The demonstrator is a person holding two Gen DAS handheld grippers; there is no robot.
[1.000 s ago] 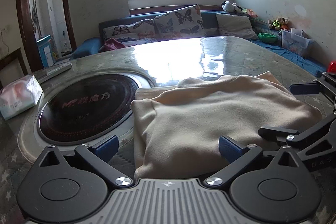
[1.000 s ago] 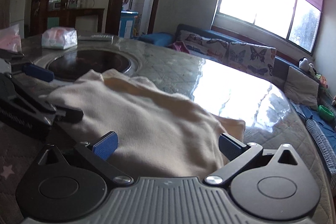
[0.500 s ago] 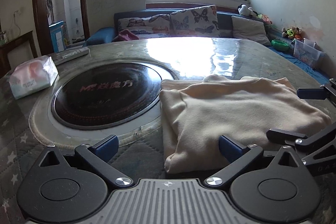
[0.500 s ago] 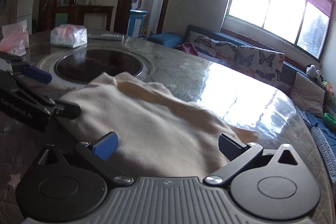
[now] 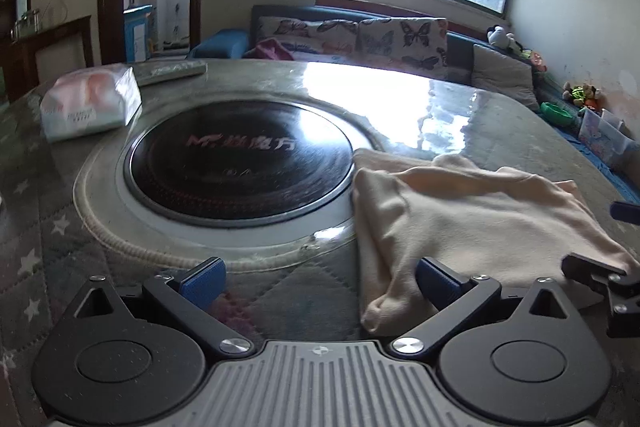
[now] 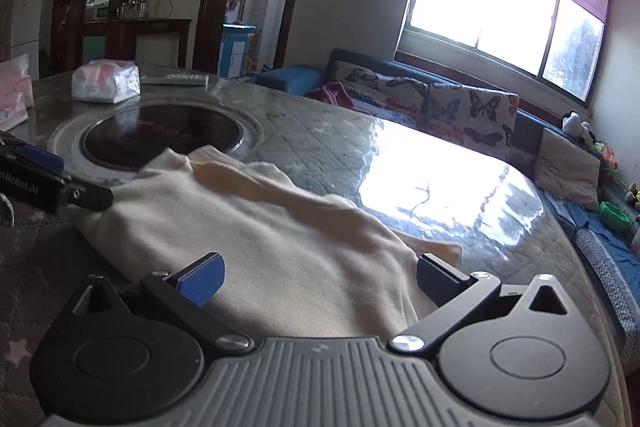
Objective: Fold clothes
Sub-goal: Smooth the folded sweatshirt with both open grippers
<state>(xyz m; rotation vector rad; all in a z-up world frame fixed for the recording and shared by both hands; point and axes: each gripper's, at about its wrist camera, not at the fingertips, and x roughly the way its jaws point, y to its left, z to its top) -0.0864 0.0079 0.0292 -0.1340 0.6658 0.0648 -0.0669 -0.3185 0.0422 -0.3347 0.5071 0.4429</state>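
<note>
A folded cream garment (image 5: 472, 223) lies on the table, right of the round black hob. In the right wrist view it (image 6: 256, 235) fills the middle. My left gripper (image 5: 320, 281) is open and empty, at the garment's near left corner, with only its right finger over the cloth edge. My right gripper (image 6: 320, 279) is open and empty, its fingers spread just above the garment's near edge. Each gripper shows at the edge of the other's view: the right one (image 5: 600, 275) and the left one (image 6: 48, 183).
A round black hob (image 5: 240, 159) is set in the quilt-covered table (image 5: 80, 259). A tissue pack (image 5: 90, 101) and a remote (image 5: 172, 70) lie at the far left, another pack (image 6: 14, 95) further left. A sofa with butterfly cushions (image 5: 360, 35) is behind.
My left gripper has swung left and back, so the garment now sits at the right and the hob in the centre. My right gripper has drawn back a little. Both stayed open.
</note>
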